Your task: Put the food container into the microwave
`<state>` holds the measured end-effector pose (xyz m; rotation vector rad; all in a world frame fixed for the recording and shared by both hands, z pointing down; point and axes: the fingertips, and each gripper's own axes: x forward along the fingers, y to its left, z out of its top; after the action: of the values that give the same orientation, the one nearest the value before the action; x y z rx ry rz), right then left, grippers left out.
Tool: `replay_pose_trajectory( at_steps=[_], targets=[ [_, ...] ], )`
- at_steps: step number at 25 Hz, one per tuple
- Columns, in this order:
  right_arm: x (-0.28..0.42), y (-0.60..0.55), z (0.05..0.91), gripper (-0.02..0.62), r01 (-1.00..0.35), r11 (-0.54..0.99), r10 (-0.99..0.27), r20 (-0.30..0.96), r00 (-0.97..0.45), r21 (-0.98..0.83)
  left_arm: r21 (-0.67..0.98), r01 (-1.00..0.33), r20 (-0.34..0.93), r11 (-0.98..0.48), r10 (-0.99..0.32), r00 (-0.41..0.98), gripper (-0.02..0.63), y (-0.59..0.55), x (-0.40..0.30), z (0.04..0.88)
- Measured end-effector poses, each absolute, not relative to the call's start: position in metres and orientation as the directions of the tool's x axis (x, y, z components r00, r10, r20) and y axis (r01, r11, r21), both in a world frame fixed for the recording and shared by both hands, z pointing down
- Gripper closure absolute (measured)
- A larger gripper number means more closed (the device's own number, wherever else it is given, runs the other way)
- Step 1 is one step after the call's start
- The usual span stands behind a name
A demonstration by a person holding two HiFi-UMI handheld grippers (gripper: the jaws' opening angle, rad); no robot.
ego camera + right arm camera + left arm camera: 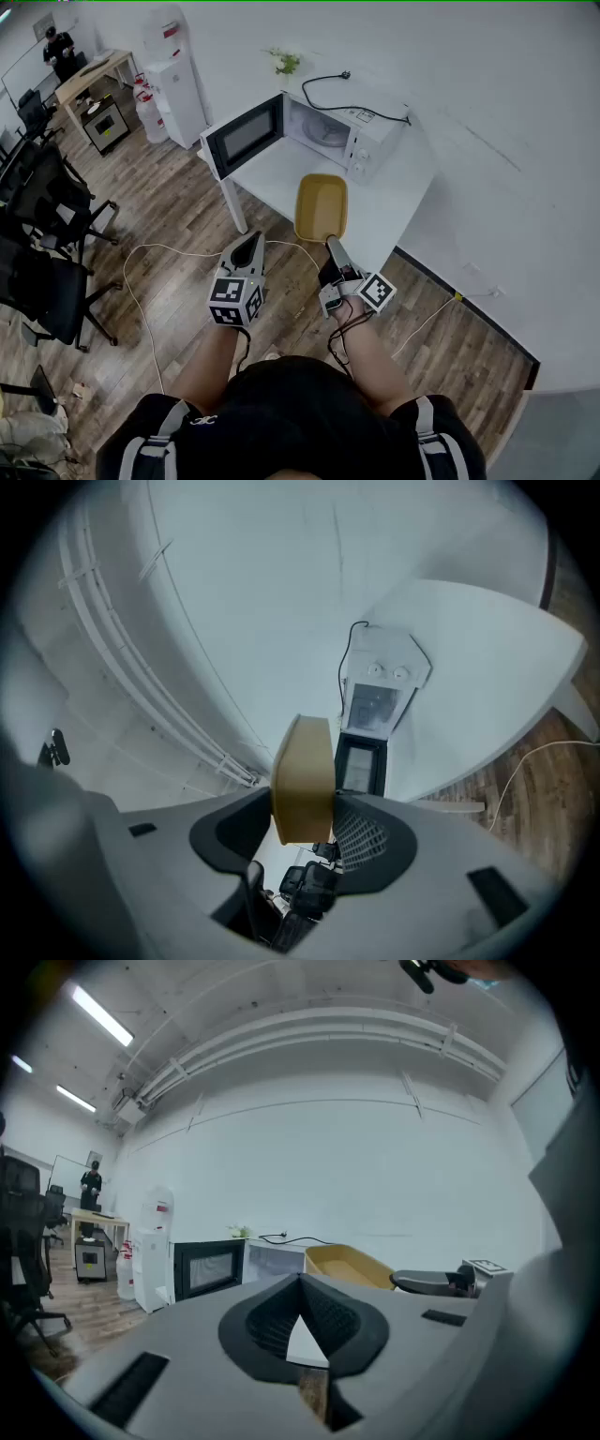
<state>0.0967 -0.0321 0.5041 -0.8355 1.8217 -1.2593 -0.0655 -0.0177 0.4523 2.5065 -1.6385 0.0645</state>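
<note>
A yellow food container (321, 206) hangs over the near edge of the white table (398, 187), held by its near rim in my right gripper (331, 244), which is shut on it. In the right gripper view the container (303, 780) stands edge-on between the jaws. Beyond it, the white microwave (354, 131) sits on the table with its door (244, 138) swung wide open to the left and its cavity showing. My left gripper (247, 251) hovers left of the container, off the table, jaws together and holding nothing. The left gripper view shows the door (208, 1267) and the container (347, 1265) ahead.
A black power cord (328, 86) lies behind the microwave, near a small plant (284, 62). A water dispenser (176, 89) stands left of the table, and office chairs (47, 211) line the far left. A pale cable (141, 281) trails over the wooden floor.
</note>
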Motion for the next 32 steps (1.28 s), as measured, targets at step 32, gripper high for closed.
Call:
replay_pose_trajectory(
  at_steps=[32],
  targets=[
    [0.042,-0.024,0.500,0.382,-0.091,0.342,-0.867,-0.277,-0.415,-0.935,0.103,-0.898,0.082,-0.429,-0.896,0.437,0.594,-0.010,-0.131,0.460]
  ],
)
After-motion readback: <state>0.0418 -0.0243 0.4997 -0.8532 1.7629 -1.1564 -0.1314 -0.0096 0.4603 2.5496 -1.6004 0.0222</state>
